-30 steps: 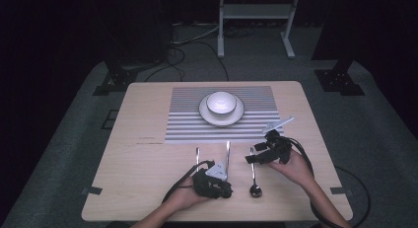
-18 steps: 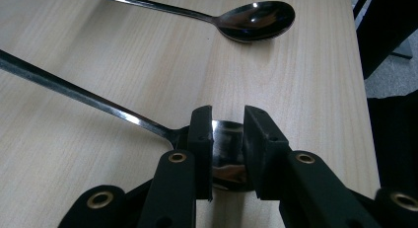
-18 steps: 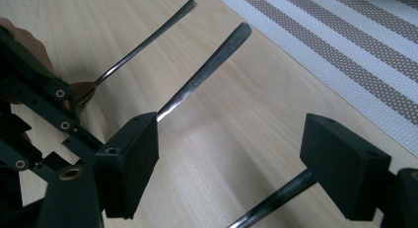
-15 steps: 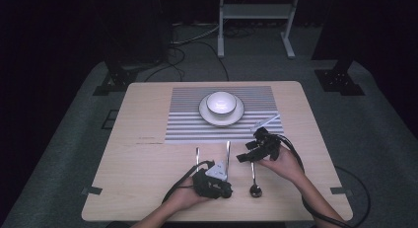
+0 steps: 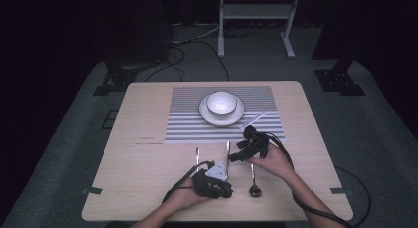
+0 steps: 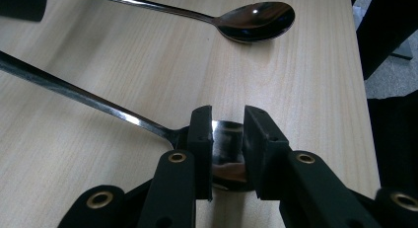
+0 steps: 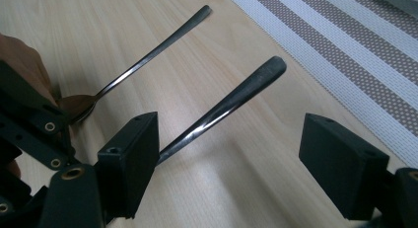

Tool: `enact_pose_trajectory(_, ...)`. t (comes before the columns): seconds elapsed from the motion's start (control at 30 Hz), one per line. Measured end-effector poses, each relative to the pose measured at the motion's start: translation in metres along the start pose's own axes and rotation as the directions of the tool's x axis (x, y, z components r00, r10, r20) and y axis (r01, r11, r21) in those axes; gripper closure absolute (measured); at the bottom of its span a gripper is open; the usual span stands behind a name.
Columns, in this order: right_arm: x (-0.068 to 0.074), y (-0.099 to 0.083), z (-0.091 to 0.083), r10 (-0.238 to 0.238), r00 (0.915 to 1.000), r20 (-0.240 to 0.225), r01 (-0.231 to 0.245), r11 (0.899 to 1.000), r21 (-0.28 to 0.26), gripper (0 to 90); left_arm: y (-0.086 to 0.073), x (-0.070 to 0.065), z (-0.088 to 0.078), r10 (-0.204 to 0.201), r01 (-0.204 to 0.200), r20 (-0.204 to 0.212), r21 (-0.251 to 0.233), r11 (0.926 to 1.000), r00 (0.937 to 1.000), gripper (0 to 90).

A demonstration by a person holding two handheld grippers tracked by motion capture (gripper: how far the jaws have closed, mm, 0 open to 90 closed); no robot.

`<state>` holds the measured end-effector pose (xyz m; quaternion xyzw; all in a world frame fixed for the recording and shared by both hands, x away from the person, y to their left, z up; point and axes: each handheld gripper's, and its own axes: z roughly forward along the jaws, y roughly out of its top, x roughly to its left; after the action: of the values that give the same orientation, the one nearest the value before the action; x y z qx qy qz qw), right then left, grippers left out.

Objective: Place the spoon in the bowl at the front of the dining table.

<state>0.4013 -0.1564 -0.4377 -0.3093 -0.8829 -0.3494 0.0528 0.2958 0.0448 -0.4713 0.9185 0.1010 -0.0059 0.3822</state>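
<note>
Spoons of polished steel lie on the pale wood-grain table [image 5: 148, 188] at lower centre of the high view, below the striped mat [image 5: 187, 119] with its white bowl [image 5: 221, 102] on a plate [image 5: 209, 117]. My left gripper [image 6: 227, 139] is pinched on the bowl of one spoon [image 6: 88, 100], probably to pin it flat. My right gripper [image 7: 241, 164] is spread wide around the slim rounded handle of the middle spoon [image 7: 231, 102], apparently lining up a grasp.

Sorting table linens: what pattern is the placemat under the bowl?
Grey-and-white stripes on the placemat; clearest in the high view.
</note>
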Motion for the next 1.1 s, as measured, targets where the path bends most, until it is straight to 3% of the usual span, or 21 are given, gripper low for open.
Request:
enact_pose_trajectory(0.37, 0.000, 0.009, 0.012, -0.003, 0.9999, -0.010, 0.003, 1.000, 0.020, 24.4, 0.000, 0.000, 0.000, 0.006, -0.006, -0.001, 0.004, 1.0000, 1.0000, 73.7)
enact_pose_trajectory(0.57, -0.001, 0.013, 0.017, 0.008, 0.9996, -0.025, -0.008, 0.999, 0.031, 35.0, 0.001, 0.000, 0.000, 0.007, -0.007, -0.004, 0.004, 1.0000, 1.0000, 73.6)
enact_pose_trajectory(0.7, -0.003, 0.014, 0.019, 0.037, 0.9987, -0.034, -0.037, 0.999, 0.026, 39.8, 0.001, -0.001, 0.000, 0.012, -0.012, -0.005, 0.007, 0.9999, 0.9999, 73.4)
enact_pose_trajectory(0.73, -0.006, 0.015, 0.020, 0.055, 0.9975, -0.044, -0.054, 0.998, 0.020, 45.0, 0.001, -0.001, 0.000, 0.012, -0.012, -0.005, 0.007, 0.9999, 0.9999, 73.1)
enact_pose_trajectory(1.1, -0.010, 0.016, 0.022, 0.104, 0.9920, -0.072, -0.102, 0.994, 0.026, 64.4, 0.003, 0.001, 0.000, 0.018, -0.018, -0.005, 0.020, 0.9996, 0.9998, 69.7)
